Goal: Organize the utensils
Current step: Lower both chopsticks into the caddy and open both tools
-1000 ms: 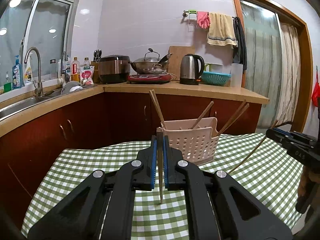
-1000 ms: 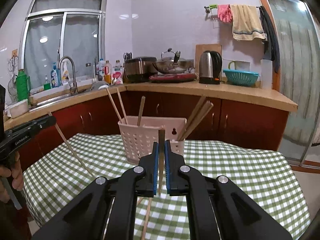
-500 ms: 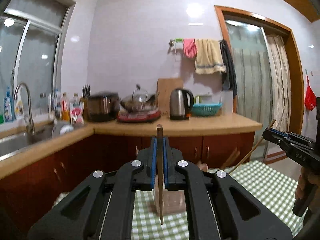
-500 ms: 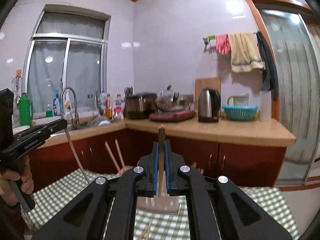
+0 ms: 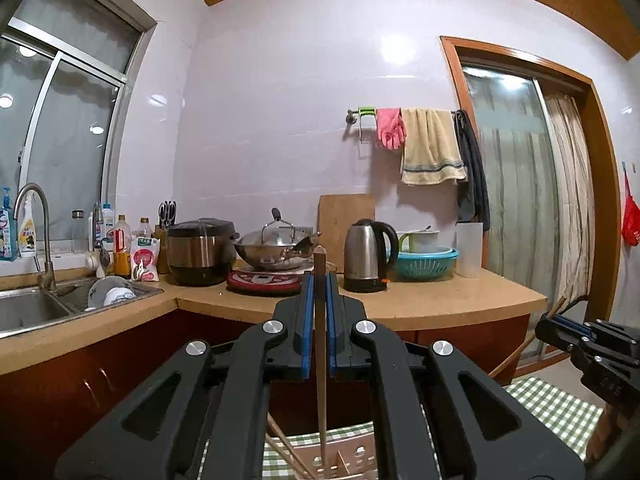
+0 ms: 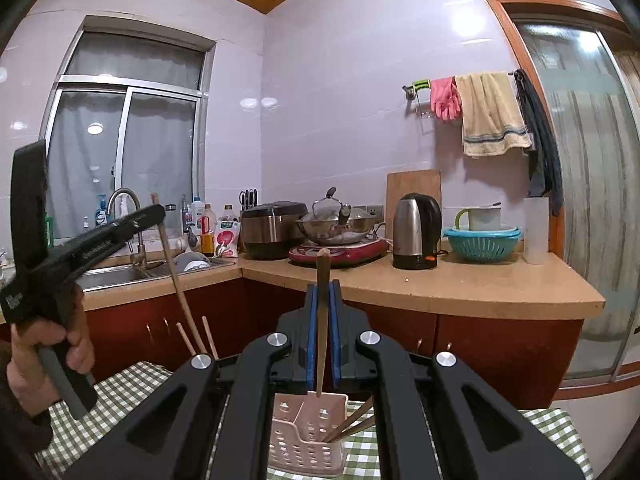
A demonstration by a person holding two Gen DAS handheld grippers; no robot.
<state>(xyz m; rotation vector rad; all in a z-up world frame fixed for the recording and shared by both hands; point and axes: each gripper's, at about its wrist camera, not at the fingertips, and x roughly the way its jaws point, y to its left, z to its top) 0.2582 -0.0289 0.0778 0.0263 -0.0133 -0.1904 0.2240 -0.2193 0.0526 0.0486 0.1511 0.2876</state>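
My left gripper (image 5: 318,280) is shut on a wooden chopstick (image 5: 321,360) held upright, its lower end reaching down toward the pink perforated utensil basket (image 5: 352,458) right below. My right gripper (image 6: 323,290) is shut on another chopstick (image 6: 322,320), its lower tip just above the basket (image 6: 308,436). The basket stands on the green checked tablecloth (image 6: 120,396) and holds several chopsticks (image 6: 352,424). The left gripper (image 6: 154,212) with its chopstick (image 6: 176,276) also shows in the right wrist view, the right gripper (image 5: 548,324) in the left wrist view.
A wooden counter (image 6: 460,284) behind the table carries a kettle (image 6: 416,230), wok (image 6: 340,226), rice cooker (image 6: 272,228), teal colander (image 6: 482,242) and bottles. A sink with tap (image 5: 36,300) is at left. A curtained glass door (image 5: 528,184) is at right.
Both grippers have risen and come in over the basket, each still holding its chopstick upright. The basket has dropped from the middle of both views to the bottom edge.
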